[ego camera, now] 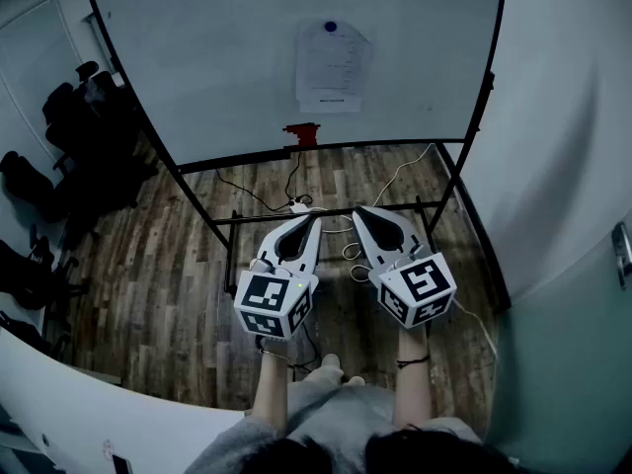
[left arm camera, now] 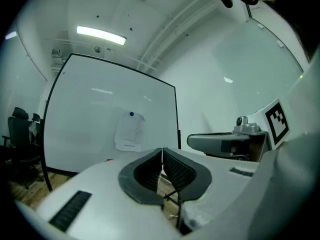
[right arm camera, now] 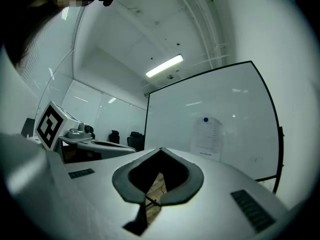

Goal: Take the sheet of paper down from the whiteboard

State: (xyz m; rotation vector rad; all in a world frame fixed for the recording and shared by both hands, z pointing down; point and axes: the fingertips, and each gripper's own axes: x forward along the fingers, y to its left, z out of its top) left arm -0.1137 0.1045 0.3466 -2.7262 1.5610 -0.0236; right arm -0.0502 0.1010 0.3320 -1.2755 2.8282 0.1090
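One whiteboard point(ego camera: 217, 57). One sheet point(ego camera: 331, 67) on it, under one blue magnet point(ego camera: 330, 27). One red item point(ego camera: 302, 132) at its lower edge. Two tools: the left tool point(ego camera: 314, 219) and the right tool point(ego camera: 357, 211). Several dark chairs point(ego camera: 74, 107); their number is unclear.

Sheet of paper point(ego camera: 332, 69) on whiteboard point(ego camera: 197, 57), magnet point(ego camera: 330, 27) at its top, chairs point(ego camera: 77, 112) left.
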